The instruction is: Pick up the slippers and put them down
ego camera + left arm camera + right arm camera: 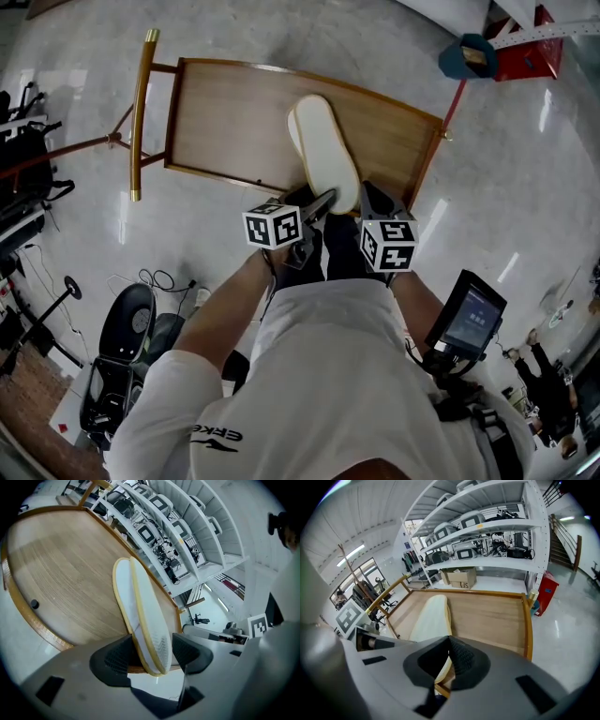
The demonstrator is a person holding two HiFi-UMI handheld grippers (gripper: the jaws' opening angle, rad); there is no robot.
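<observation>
In the head view, a pair of flat, oval cream slippers (323,150) lies lengthwise over a wooden tabletop (225,122) with a raised rim, the near end reaching past that rim toward the person. The left tool (321,202) and the right tool (370,199) meet at that near end. A brass post (141,112) stands at the tabletop's far left, and the floor around is pale and glossy.

In the left gripper view, the slippers (140,616) stand on edge, two thin soles pressed face to face with yellowish borders and a fine zigzag tread. The left tool (150,654) pinches their end between dark ribbed pads (117,656). Behind lies the grained tabletop (61,573), and white shelves (187,527) hold equipment.

In the right gripper view, the right tool (447,660) is pressed nearly together on the thin edge of the slippers (431,616), which stretch out above the tabletop (487,616). A cardboard box (461,578) sits under the shelves (487,527), and a red cabinet (546,590) stands beside the tabletop's corner.
</observation>
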